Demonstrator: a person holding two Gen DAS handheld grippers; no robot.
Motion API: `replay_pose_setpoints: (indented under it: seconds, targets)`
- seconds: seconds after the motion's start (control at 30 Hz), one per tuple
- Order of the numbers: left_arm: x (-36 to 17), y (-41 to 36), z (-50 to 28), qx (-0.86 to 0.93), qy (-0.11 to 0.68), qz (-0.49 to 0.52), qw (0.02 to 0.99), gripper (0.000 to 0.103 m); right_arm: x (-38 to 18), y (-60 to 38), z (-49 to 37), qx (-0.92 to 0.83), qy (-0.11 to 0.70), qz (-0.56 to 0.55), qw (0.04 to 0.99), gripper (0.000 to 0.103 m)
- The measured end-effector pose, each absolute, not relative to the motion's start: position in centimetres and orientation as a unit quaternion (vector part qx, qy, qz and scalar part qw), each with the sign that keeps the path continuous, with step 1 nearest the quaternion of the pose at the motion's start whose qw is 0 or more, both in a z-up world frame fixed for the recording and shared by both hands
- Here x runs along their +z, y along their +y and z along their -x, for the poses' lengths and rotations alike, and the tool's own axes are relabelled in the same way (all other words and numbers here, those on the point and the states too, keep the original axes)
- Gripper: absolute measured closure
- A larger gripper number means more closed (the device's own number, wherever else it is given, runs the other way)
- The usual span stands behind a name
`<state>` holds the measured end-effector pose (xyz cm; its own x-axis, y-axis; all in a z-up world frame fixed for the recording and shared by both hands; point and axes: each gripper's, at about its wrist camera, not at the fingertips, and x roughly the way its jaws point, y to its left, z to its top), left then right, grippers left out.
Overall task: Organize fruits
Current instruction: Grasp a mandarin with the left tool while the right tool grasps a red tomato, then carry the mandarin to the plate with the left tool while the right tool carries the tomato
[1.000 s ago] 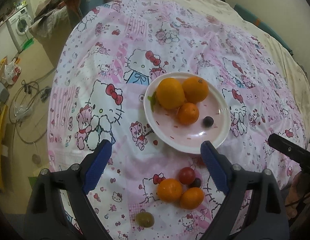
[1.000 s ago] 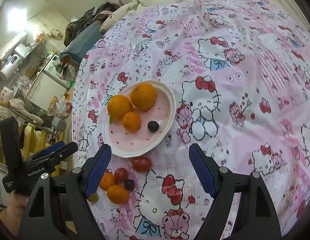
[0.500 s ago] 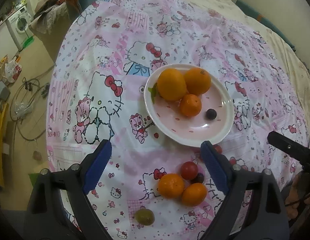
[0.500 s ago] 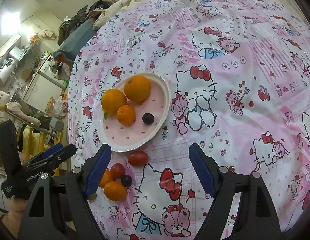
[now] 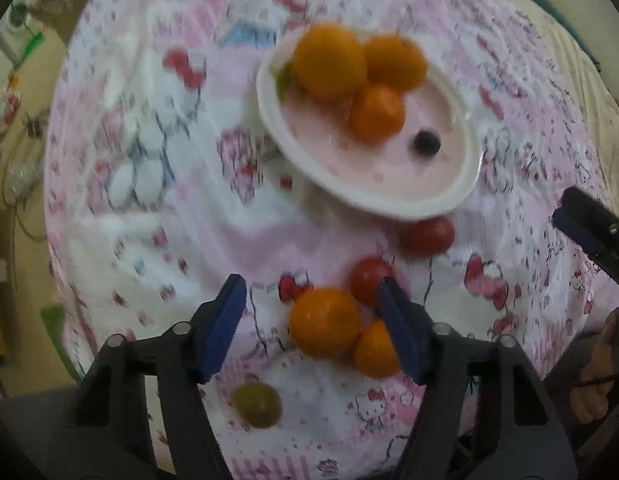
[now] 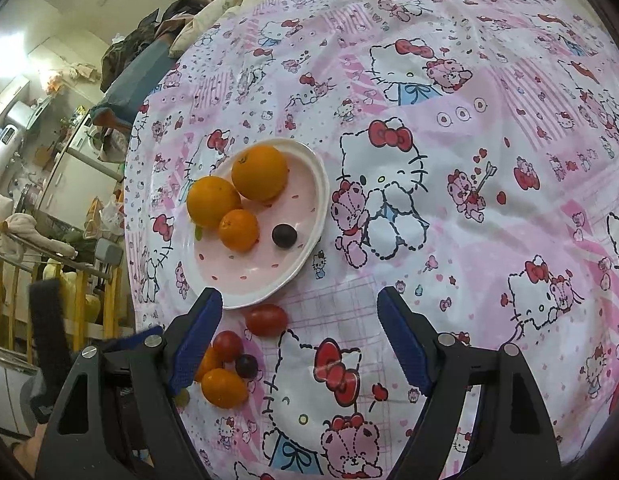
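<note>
A white-rimmed pink plate (image 5: 373, 206) (image 6: 309, 268) on the cartoon-cat bedsheet holds three oranges (image 5: 329, 62) and a dark grape (image 5: 426, 142). Below it lie two red tomatoes (image 5: 427, 235), two small oranges, a dark grape (image 6: 246, 366) and a green fruit (image 5: 256, 400). My left gripper (image 5: 311, 290) points steeply down with its jaws closing around one small orange (image 5: 324, 322); the pads stand clear of its sides. The other small orange (image 5: 373, 354) sits by the right finger. My right gripper (image 6: 299, 298) hangs open over the sheet by the plate's near rim, nothing between its fingers.
The sheet drops off at the bed's left edge to a floor with cables (image 5: 17, 184) and clutter. Shelves, a rack and appliances (image 6: 13, 140) stand beyond. A person's hand (image 5: 601, 384) shows at the lower right. The sheet stretches bare to the right of the plate.
The left gripper has sunk toward the loose fruit and narrowed its jaws around a small orange; its view is now blurred. The right gripper has stayed nearly still and open.
</note>
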<state>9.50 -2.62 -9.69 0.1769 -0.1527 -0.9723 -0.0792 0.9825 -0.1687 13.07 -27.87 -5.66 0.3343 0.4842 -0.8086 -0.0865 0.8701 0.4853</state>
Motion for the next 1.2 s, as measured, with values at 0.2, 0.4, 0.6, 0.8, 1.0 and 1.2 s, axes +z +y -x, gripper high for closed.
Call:
replay_pose_setpoints:
  seconds: [0.2, 0.4, 0.6, 0.8, 1.0, 1.2]
  targets:
    - [-11.7, -1.6, -9.1, -0.020, 0.677, 0.158, 0.719, 0.055, -5.8, -27.8, -13.2, 0.179, 0.550, -0.183, 0.795, 0.021]
    - [-12.2, -1.9, -8.9, -0.042, 0.690, 0.187, 0.698, 0.066, -5.9, -27.3, -13.3, 0.182, 0.551, -0.176, 0.796, 0.021]
    - [-11.0, -1.7, -9.1, -0.035, 0.683, 0.159, 0.712, 0.069, -6.5, -26.8, -13.2, 0.187, 0.560, -0.167, 0.790, 0.021]
    - [-8.2, -0.8, -9.6, -0.010, 0.639, 0.119, 0.760, 0.069, -8.9, -23.6, -13.6, 0.214, 0.593, -0.131, 0.765, 0.024]
    - [-7.2, 0.0, -9.8, -0.001, 0.625, 0.112, 0.773, 0.069, -11.3, -20.7, -13.8, 0.226, 0.615, -0.093, 0.749, 0.035]
    - [-7.2, -0.2, -10.1, 0.000, 0.623, 0.110, 0.774, 0.069, -11.8, -19.0, -13.7, 0.241, 0.614, -0.061, 0.749, 0.058]
